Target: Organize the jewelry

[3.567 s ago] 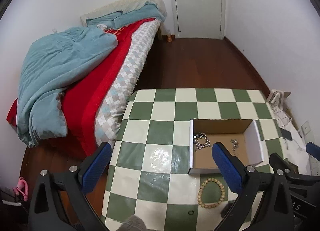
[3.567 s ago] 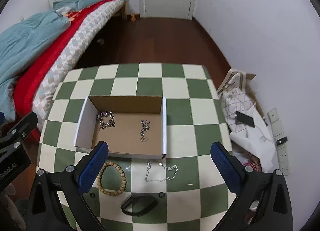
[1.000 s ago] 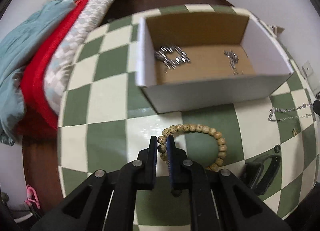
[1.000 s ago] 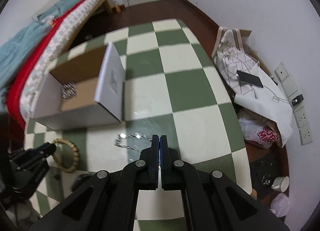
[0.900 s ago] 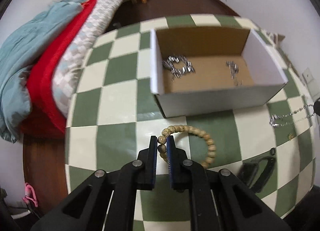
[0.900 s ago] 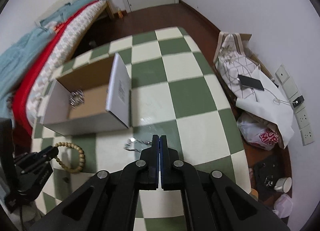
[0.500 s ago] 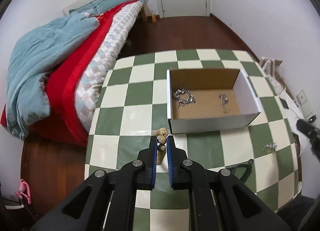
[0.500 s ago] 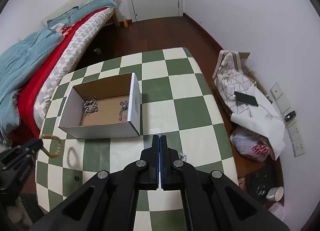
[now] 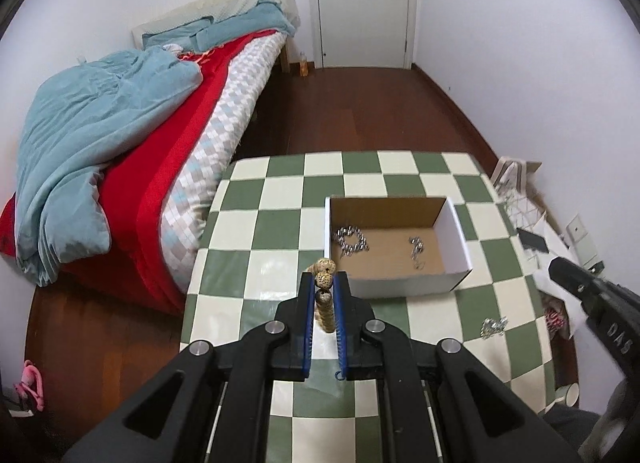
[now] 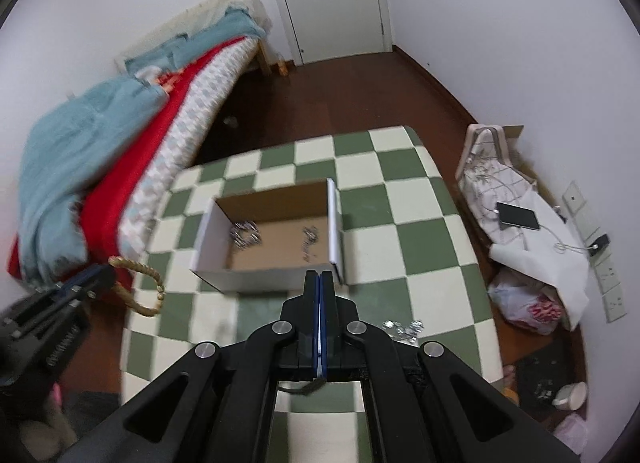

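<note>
Table (image 9: 280,231): round-cornered top in green and cream checks, beside the bed (image 9: 120,135); it carries the box and the loose chain.
Box (image 9: 456,231): open cardboard, white outside and brown inside, sitting near the middle of the table.
Left gripper (image 9: 325,287): raised above the table on the near side of the box, its blue-lined fingers clenched on the bead bracelet.
Right gripper (image 10: 321,283): above the table just short of the box's near wall, fingers pressed flat together; whether anything thin is pinched between them cannot be told.
Bead bracelet (image 9: 324,283): tan, speckled wooden beads, held clear of the table and hanging from the left gripper, just short of the box's near left corner.
Link bracelet (image 9: 351,239): chunky silver links, lying in the left part of the box floor.
Small chain (image 9: 416,249): thin silver piece in the right part of the box floor.
Loose chain (image 9: 494,327): a bunched silver chain on the table, on the near right side of the box.
Left view only: the beads end-on, stacked between the fingers, speckles clear.
Right view only: the bracelet's full loop (image 10: 138,287) dangling open, blurred; a phone (image 10: 518,215) on white cloth on the floor, to the right of the table.
</note>
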The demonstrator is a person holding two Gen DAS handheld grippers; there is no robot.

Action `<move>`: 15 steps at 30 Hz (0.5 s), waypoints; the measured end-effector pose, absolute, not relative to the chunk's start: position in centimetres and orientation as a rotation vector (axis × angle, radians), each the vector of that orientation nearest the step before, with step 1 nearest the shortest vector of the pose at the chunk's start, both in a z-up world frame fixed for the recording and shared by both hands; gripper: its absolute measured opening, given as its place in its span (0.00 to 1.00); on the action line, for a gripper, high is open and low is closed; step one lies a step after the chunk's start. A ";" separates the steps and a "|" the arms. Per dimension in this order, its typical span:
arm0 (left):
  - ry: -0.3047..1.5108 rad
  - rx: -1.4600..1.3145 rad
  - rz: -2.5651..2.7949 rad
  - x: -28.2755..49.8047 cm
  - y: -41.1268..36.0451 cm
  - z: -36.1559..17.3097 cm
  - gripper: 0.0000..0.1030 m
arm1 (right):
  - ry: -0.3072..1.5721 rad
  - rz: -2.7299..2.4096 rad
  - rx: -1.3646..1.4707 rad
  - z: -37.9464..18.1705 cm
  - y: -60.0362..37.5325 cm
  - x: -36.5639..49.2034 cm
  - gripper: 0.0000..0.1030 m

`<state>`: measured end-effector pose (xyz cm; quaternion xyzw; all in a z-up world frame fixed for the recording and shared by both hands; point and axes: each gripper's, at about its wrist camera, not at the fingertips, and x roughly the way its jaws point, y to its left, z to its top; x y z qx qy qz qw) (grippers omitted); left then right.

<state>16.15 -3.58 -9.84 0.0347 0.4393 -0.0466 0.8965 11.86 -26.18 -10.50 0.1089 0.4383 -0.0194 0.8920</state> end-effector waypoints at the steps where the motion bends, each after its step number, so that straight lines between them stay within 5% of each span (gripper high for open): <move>1: 0.907 0.065 -0.101 16.2 -3.5 -9.5 0.06 | 0.898 -0.033 0.242 -9.7 -26.4 11.8 0.00; 6: 0.892 0.052 -0.109 16.4 -3.6 -8.8 0.06 | 0.875 -0.008 0.264 -7.1 -27.2 12.2 0.00; 10: 0.913 0.057 -0.107 16.5 -3.8 -9.9 0.06 | 0.998 -0.035 0.276 -10.6 -29.3 14.3 0.04; 12: 0.931 0.065 -0.109 16.5 -4.0 -10.7 0.06 | 1.097 -0.068 0.307 -14.5 -31.0 15.2 0.31; 13: 0.942 0.073 -0.109 16.6 -4.2 -11.2 0.06 | 1.131 -0.077 0.317 -16.3 -31.8 15.4 0.55; 15: 0.965 0.086 -0.110 16.7 -4.4 -12.3 0.06 | 1.209 -0.129 0.305 -20.3 -33.1 15.7 0.64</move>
